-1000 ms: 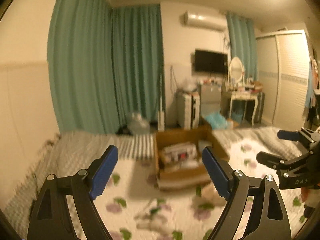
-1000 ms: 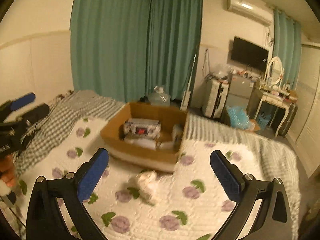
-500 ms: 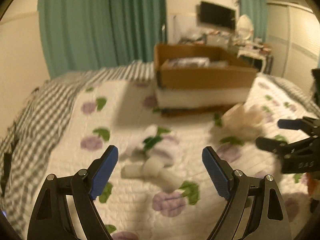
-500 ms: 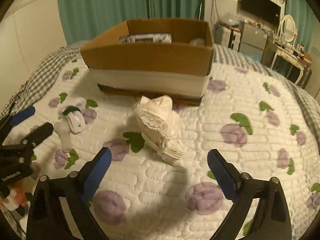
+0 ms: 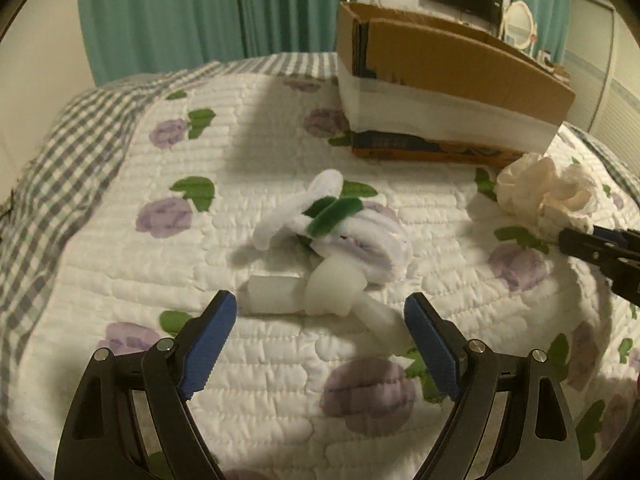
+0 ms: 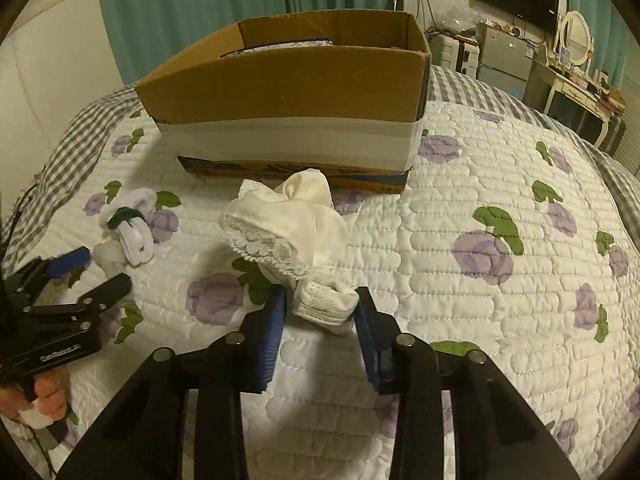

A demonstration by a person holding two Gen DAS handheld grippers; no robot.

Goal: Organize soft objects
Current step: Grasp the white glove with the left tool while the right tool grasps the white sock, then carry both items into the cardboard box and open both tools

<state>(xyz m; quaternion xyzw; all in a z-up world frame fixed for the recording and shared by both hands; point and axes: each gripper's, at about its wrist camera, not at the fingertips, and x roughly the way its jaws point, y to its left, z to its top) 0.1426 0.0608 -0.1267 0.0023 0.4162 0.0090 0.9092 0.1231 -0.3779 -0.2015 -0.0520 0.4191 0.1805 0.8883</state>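
right gripper (image 6: 320,312): jaws have just been closing, now pinching the near end of the lace cloth (image 6: 288,228), rest of it lying on the quilt (image 6: 480,184) just in front of the box (image 6: 288,92)
left gripper (image 5: 320,332): fingers spread wide, nothing between them, low over the quilt, just short of the toy (image 5: 332,240)
toy: white fuzzy thing with a green bit, lying left of the cloth, apart from it
risk 1: grip is only on a bunched edge, so I'd guess the cloth could slip out on the lift
risk 2: trailing lace might catch the box wall and drape outside
risk 3: left jaws could grab quilt along with the toy
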